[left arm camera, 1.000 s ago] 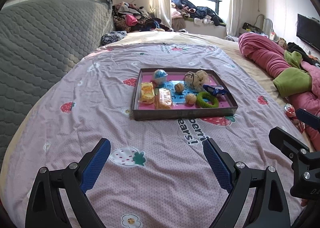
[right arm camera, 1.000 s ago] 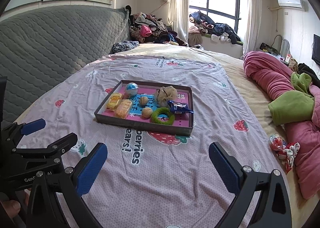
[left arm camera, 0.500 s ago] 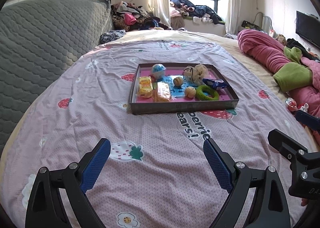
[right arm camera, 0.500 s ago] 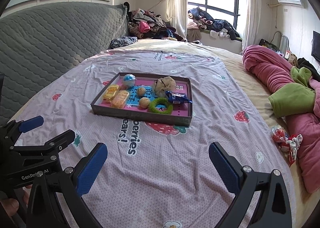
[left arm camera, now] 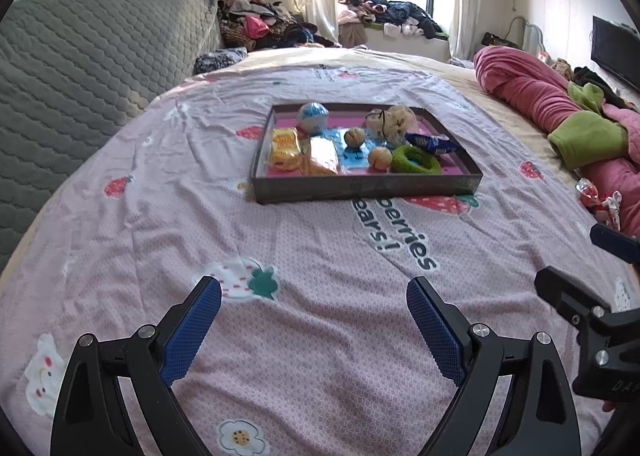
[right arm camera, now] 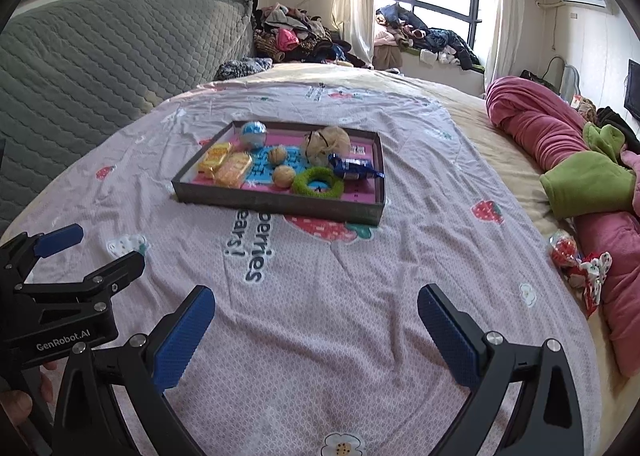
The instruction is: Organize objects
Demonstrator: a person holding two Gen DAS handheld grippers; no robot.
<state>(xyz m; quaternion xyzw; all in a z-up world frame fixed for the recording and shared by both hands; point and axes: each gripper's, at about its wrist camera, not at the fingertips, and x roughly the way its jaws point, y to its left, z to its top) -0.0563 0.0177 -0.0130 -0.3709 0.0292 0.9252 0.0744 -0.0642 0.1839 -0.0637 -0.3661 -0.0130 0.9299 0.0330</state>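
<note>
A shallow dark tray [left arm camera: 360, 189] [right arm camera: 280, 204] lies mid-bed on the pink strawberry sheet. It holds a blue-white ball [left arm camera: 313, 117] [right arm camera: 253, 133], a yellow snack packet [left arm camera: 285, 144], an orange packet [left arm camera: 322, 156], two brown balls [left arm camera: 354, 137] [right arm camera: 283, 175], a green ring [left arm camera: 414, 162] [right arm camera: 317, 183], a blue packet [left arm camera: 432, 143] and a beige mesh puff [left arm camera: 390, 118]. My left gripper [left arm camera: 313, 288] hangs open over bare sheet, well short of the tray. Beside it, my right gripper [right arm camera: 316, 296] is open too, with nothing between its fingers.
A grey quilted headboard [left arm camera: 80, 68] runs along the left. A rolled pink and green blanket [right arm camera: 560, 160] lies along the right edge, with a red-and-white wrapped item [right arm camera: 576, 260] beside it. Piled clothes [right arm camera: 296, 36] sit beyond the bed near the window.
Both grippers have sunk closer to the sheet, so the tray looks flatter and sits higher in each view. Both stay wide open. Nothing in the tray has moved.
</note>
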